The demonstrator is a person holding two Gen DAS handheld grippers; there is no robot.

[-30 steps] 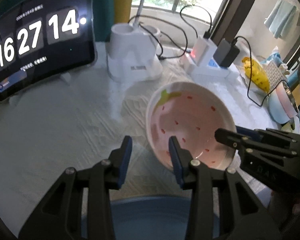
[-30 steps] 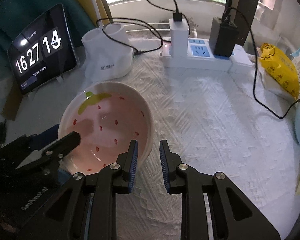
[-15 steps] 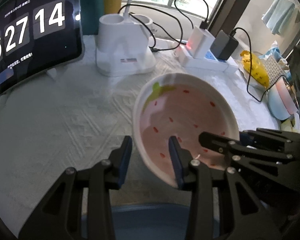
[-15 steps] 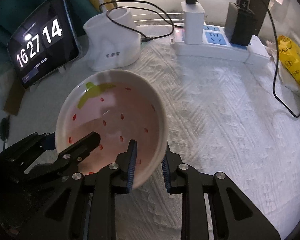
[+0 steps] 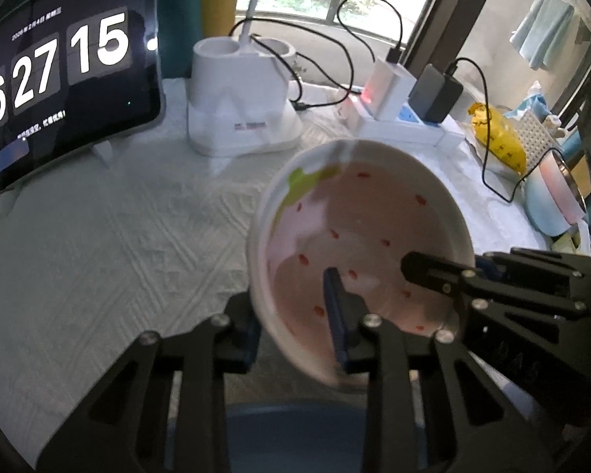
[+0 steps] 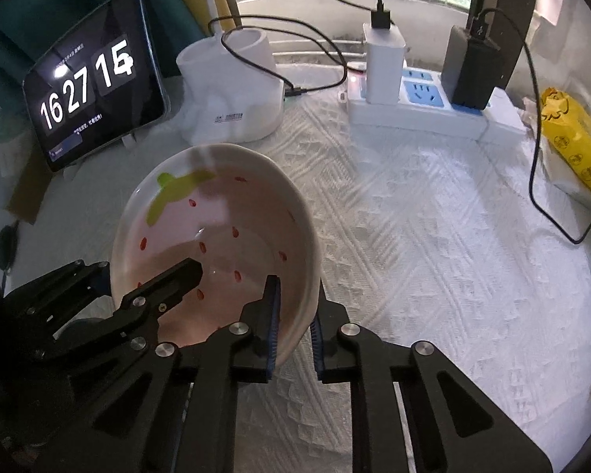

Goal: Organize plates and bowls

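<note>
The right gripper [image 6: 295, 315] grasps the near right rim of the strawberry bowl [image 6: 216, 244]: one blue-padded finger [image 6: 272, 315] sits inside the bowl, the other presses the outer wall, and the jaws have just been closing onto that rim. The left gripper [image 5: 295, 319] grasps the near left rim of the same bowl [image 5: 358, 244] in the same manner, with one finger [image 5: 337, 315] inside against the pink interior and the other outside the white wall; its jaws have likewise just been closing with the rim between them. In the right wrist view the left gripper [image 6: 110, 295] enters from the lower left of the frame; in the left wrist view the right gripper [image 5: 465, 276] enters from the right edge. The bowl occupies the lower centre of both frames, tilted, above a white textured tablecloth [image 6: 433, 256]; whether its base still touches the cloth cannot be determined. A blue dish [image 5: 291, 429] lies at the bottom edge of the left wrist view, beneath the gripper. Beyond the bowl, toward the upper part of the frames, stand a white holder [image 6: 232, 90] with a cable, a power strip [image 6: 421, 106] carrying a white and a black charger, and a tablet clock [image 6: 94, 79] at the upper left. A yellow packet [image 6: 575, 138] lies at the right edge. Stacked blue and pink dishes [image 5: 551, 201] sit at the right of the left wrist view.
</note>
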